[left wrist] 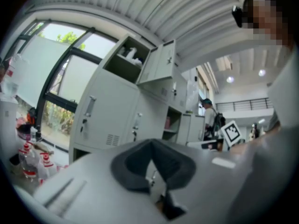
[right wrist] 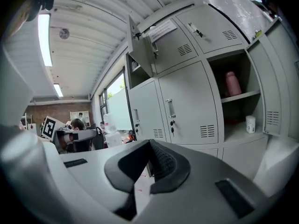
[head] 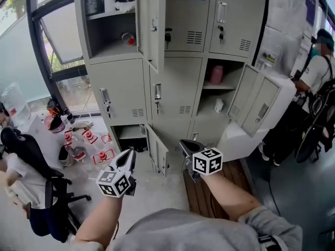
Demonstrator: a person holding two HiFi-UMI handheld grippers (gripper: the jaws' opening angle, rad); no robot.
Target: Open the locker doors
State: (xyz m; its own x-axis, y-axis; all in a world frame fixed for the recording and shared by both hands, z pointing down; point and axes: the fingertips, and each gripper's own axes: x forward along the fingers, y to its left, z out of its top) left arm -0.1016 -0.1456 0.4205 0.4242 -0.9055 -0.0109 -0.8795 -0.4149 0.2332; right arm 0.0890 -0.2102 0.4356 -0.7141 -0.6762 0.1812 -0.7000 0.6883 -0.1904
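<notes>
- The left tongs (head: 127,158) are pressed together. Their dark pads (left wrist: 133,162) are seen meeting at the tip, and nothing is held between them.
- The right tongs (head: 185,145) are pressed together too. Nothing is pinched or touched by them.
- Both tongs are held up in the air, well apart from the grey locker (head: 178,55), and are pointed toward it.
- Bare floor (head: 157,192) is seen between the tongs and the locker.
- Wooden boards (head: 230,179) are seen under the right arm.
- The left side is crowded by a person in a chair (head: 26,166) and by bottles with red labels (head: 78,143) on the floor.
- The right side is narrowed by a standing person (head: 316,72).
- The locker is stood upright, with its front turned toward the tongs. Its doors are taller than they are wide.
- The top left door (head: 153,20) is swung open, edge toward the camera.
- The middle right door (head: 261,106) is swung out to the right, and a pink bottle (head: 216,75) is seen on the shelf behind it.
- A low door (head: 158,151) is open near the floor.
- The middle left door (head: 119,90) and the middle door (head: 175,85) are shut.
</notes>
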